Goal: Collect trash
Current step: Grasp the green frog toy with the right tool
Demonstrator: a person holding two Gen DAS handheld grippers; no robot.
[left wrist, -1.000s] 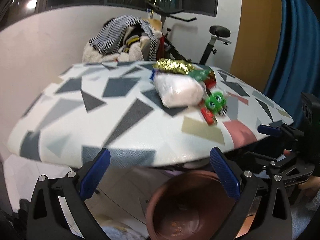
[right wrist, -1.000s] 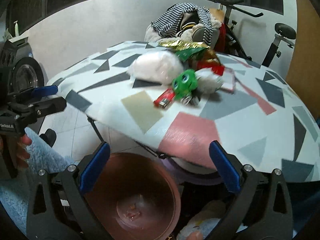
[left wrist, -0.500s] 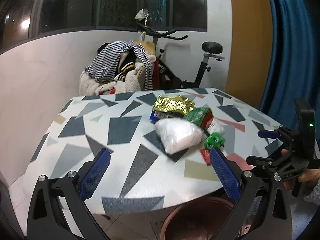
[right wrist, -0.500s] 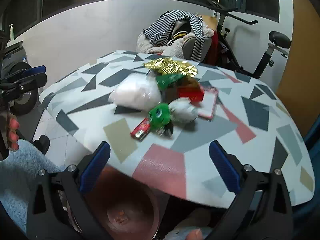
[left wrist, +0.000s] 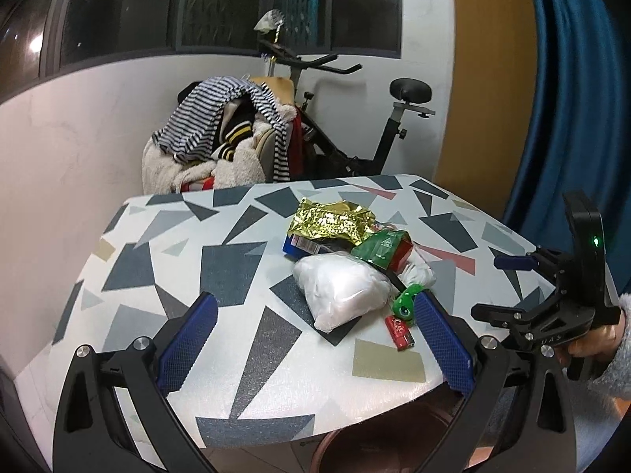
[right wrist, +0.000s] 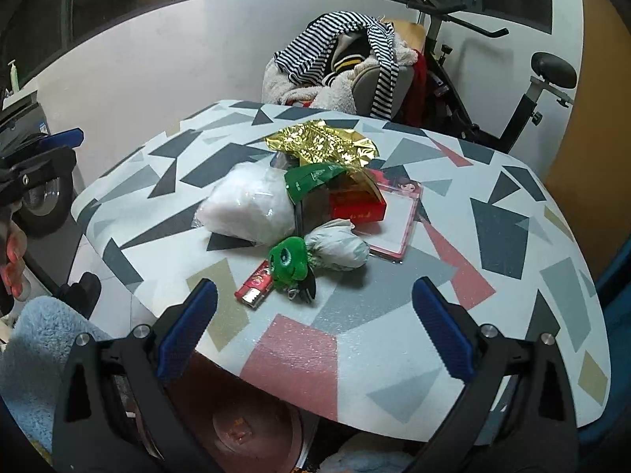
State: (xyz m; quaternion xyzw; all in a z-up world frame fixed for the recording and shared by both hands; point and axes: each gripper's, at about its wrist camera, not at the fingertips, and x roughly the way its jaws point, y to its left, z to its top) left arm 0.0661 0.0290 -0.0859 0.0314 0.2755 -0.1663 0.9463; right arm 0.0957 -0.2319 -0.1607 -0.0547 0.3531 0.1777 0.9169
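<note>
A heap of trash lies mid-table: a white plastic bag (left wrist: pixel 342 291) (right wrist: pixel 248 207), a crumpled gold foil wrapper (left wrist: pixel 330 224) (right wrist: pixel 321 146), a green packet (left wrist: pixel 381 250) (right wrist: pixel 311 181), a red box (right wrist: pixel 357 205), a small knotted white bag (right wrist: pixel 339 250), a green plush keychain (right wrist: pixel 288 260) (left wrist: pixel 406 304) and a small red wrapper (right wrist: pixel 254 287) (left wrist: pixel 399 328). My left gripper (left wrist: pixel 315 349) is open, above the table's near edge, short of the heap. My right gripper (right wrist: pixel 314 335) is open too, near the front edge, just before the red wrapper. Neither holds anything.
A brown bin (right wrist: pixel 252 433) (left wrist: pixel 394 445) stands on the floor under the table's (left wrist: pixel 236 276) near edge. A pink-edged card (right wrist: pixel 398 220) lies under the heap. Behind the table are a chair piled with clothes (left wrist: pixel 221 138) and an exercise bike (left wrist: pixel 355 126). A blue curtain (left wrist: pixel 572 118) hangs at right.
Both grippers have risen from below the table's edge, where the bin filled the view, to above the tabletop. They now look down on the heap. Both stayed open.
</note>
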